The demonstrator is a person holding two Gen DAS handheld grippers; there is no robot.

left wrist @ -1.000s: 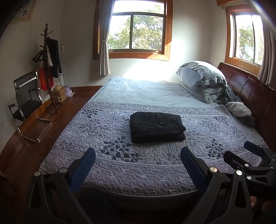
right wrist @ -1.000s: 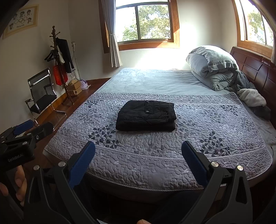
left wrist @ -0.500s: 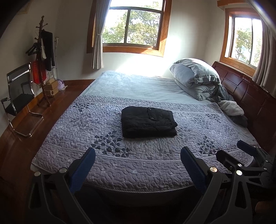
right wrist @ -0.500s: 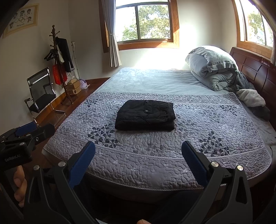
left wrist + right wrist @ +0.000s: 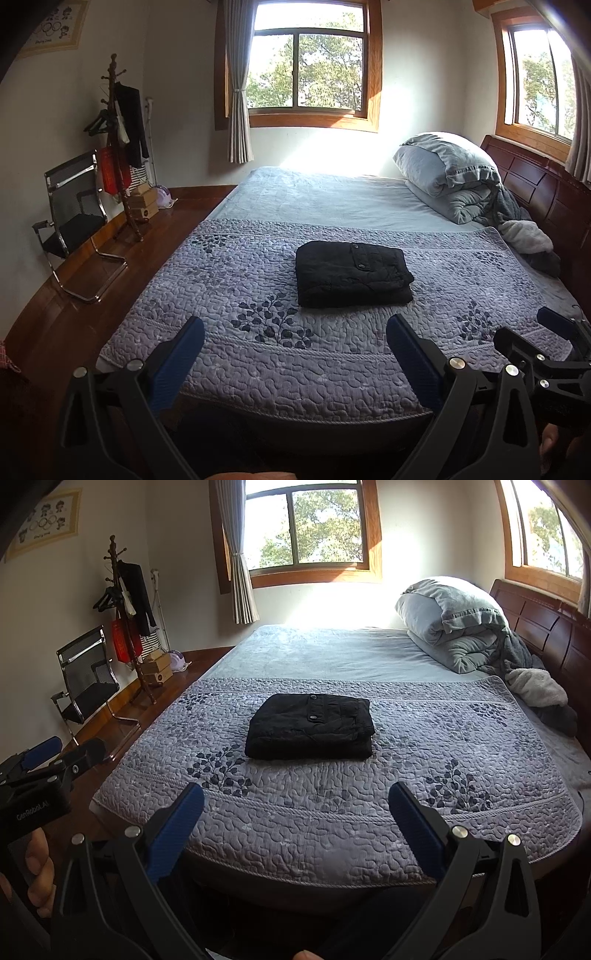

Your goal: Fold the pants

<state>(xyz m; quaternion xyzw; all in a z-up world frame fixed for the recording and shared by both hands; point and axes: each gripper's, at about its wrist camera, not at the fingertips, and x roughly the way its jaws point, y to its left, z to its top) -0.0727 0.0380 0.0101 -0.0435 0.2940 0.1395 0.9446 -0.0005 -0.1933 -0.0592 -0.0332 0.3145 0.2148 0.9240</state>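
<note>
Black pants [image 5: 352,273] lie folded in a neat rectangular stack on the purple quilted bedspread [image 5: 258,354], in the middle of the bed; they also show in the right wrist view [image 5: 310,727]. My left gripper [image 5: 295,332] is open and empty, held back over the bed's near edge, well short of the pants. My right gripper [image 5: 295,801] is open and empty too, likewise back at the near edge. Each gripper shows in the other's view: the right one [image 5: 554,332] at the far right, the left one [image 5: 55,753] at the far left.
Rolled grey bedding [image 5: 450,173] and a white fleece [image 5: 524,236] lie by the wooden headboard [image 5: 546,192] on the right. A black chair [image 5: 74,218], a coat stand [image 5: 118,147] and boxes [image 5: 142,203] stand on the wooden floor to the left.
The left gripper's view has swung and drawn back, so the pants sit further right and more of the left floor shows. The right gripper has drawn back slightly. Both stay open.
</note>
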